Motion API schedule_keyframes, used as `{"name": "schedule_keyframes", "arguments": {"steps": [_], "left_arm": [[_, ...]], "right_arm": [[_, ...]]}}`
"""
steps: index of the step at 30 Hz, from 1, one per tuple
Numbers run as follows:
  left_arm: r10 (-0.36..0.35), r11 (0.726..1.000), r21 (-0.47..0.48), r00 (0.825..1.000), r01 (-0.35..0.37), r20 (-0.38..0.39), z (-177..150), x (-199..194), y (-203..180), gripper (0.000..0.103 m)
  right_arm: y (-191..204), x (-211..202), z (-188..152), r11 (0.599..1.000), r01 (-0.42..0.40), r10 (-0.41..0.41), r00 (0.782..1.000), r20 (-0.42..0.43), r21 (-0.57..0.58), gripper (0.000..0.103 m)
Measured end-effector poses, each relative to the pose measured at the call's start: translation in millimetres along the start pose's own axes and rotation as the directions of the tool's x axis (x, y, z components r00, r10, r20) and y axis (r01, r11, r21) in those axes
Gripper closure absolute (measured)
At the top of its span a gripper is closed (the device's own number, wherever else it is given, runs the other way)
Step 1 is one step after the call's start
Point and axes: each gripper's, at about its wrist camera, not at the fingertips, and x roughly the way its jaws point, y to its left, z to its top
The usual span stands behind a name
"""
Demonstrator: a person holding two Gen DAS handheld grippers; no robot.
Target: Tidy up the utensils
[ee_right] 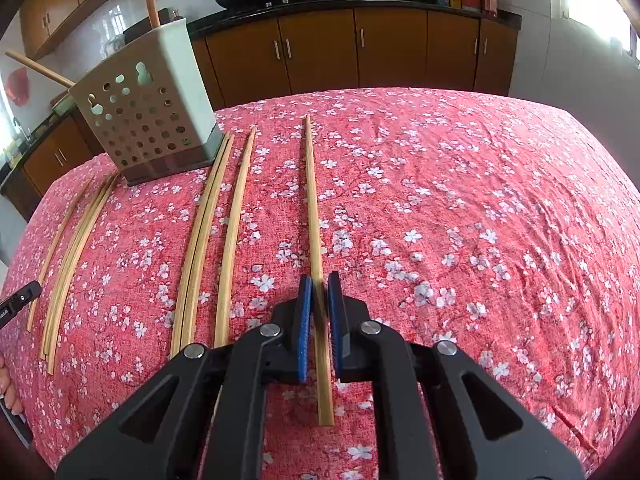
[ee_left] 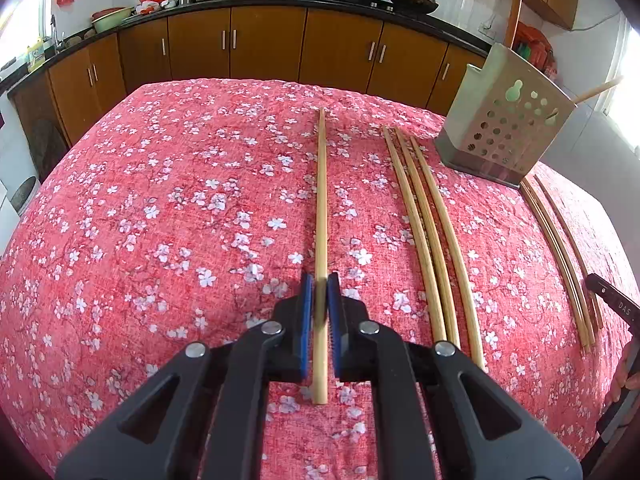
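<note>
Blue ribbed pads [ee_left: 306, 320] of both tools pinch slender round bamboo chopsticks [ee_left: 321, 208].

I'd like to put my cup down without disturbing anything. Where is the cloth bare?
Bare floral tablecloth lies left of the chopstick in the left gripper, and right of the chopstick in the right gripper. Between them it's crowded: loose chopsticks flank the perforated holder.

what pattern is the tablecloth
Red tablecloth with small white blossoms, clearest in the right wrist view.

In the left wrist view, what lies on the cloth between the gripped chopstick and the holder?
Three loose chopsticks, side by side on the cloth, between the gripped chopstick and the holder.
</note>
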Motion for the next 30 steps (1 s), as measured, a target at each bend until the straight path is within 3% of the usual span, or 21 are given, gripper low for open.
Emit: {"name": "schedule_keyframes", "arguments": {"steps": [4, 10, 19, 24, 25, 26, 27, 28, 30], "left_arm": [[0.013, 1.000, 0.014, 1.000, -0.013, 0.005, -1.1, -3.4, -0.9, 0.095], [0.000, 1.000, 0.028, 0.992, -0.004, 0.124, 10.7, -40.6, -0.6, 0.095], [-0.039, 0.999, 0.038, 0.947, 0.028, 0.319, 46.9, -102.9, -10.8, 0.095], [-0.036, 0.999, 0.044, 0.938, 0.022, 0.344, 59.5, -109.1, -16.9, 0.095], [-0.038, 0.999, 0.042, 0.939, 0.025, 0.342, 59.4, -108.7, -16.7, 0.095], [-0.039, 0.999, 0.041, 0.940, 0.026, 0.339, 58.5, -108.2, -16.7, 0.095], [-0.038, 0.999, 0.039, 0.941, 0.026, 0.336, 57.4, -107.5, -16.9, 0.095], [-0.038, 0.999, 0.038, 0.942, 0.026, 0.334, 56.4, -107.2, -16.6, 0.095], [-0.037, 0.999, 0.038, 0.944, 0.026, 0.329, 55.0, -105.5, -16.2, 0.095]], "right_arm": [[-2.5, -4.2, -0.4, 1.000, 0.001, -0.001, 1.000, 0.006, 0.016, 0.095], [-7.8, -36.7, 8.0, 1.000, -0.008, 0.005, 0.994, 0.112, 0.023, 0.095], [-7.4, -88.6, 35.7, 0.999, -0.040, 0.030, 0.955, 0.296, 0.029, 0.095], [-3.4, -75.7, 38.8, 0.999, -0.037, 0.038, 0.968, 0.247, -0.010, 0.094], [-3.9, -72.2, 35.3, 0.999, -0.043, 0.045, 0.973, 0.226, -0.013, 0.086], [-2.8, -63.9, 31.1, 0.999, -0.046, 0.048, 0.980, 0.191, -0.018, 0.068], [-0.8, -59.8, 27.1, 0.999, -0.047, 0.050, 0.983, 0.174, -0.022, 0.060], [1.1, -54.8, 23.1, 0.998, -0.052, 0.056, 0.986, 0.158, -0.028, 0.056], [7.4, -45.5, 16.1, 0.997, -0.062, 0.066, 0.991, 0.121, -0.039, 0.056]]}}
